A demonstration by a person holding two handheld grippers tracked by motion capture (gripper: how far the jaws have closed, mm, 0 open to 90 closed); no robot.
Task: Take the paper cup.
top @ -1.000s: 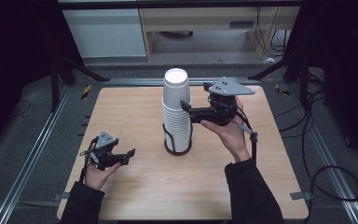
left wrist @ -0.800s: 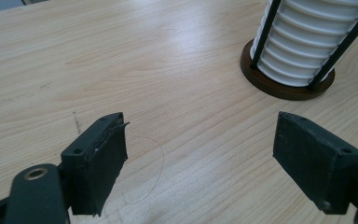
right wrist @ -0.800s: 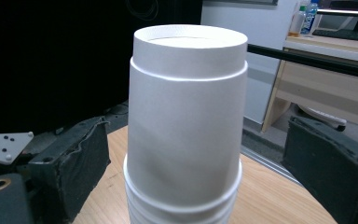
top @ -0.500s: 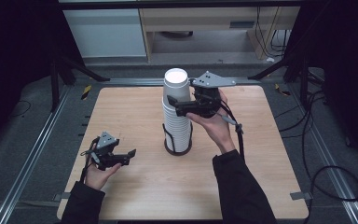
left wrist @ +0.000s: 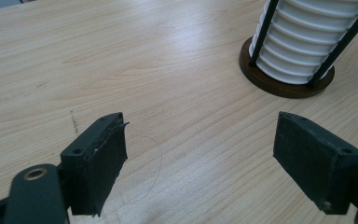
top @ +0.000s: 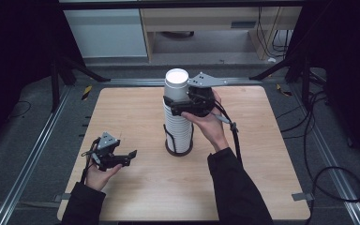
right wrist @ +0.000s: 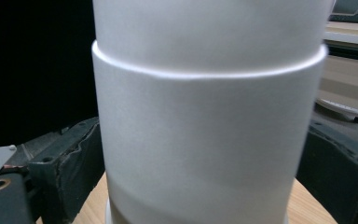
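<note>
Your right gripper (top: 176, 107) reaches level, jaws straddling the cup stack (top: 177, 112); your left gripper (top: 129, 157) rests low, jaws wide apart

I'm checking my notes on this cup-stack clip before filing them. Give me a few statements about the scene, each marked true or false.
1. The stack of white cups stands upright in a dark wire holder on the wooden table. True.
2. The right gripper has its jaws on either side of a cup near the top of the stack. True.
3. The left gripper is clamped on a cup. False: its jaws stand wide apart over bare table, holding nothing.
4. The stack lies tipped over on its side. False: it stands upright.
5. The left gripper is at the top of the stack. False: it sits low near the table, apart from the holder's base.
</note>
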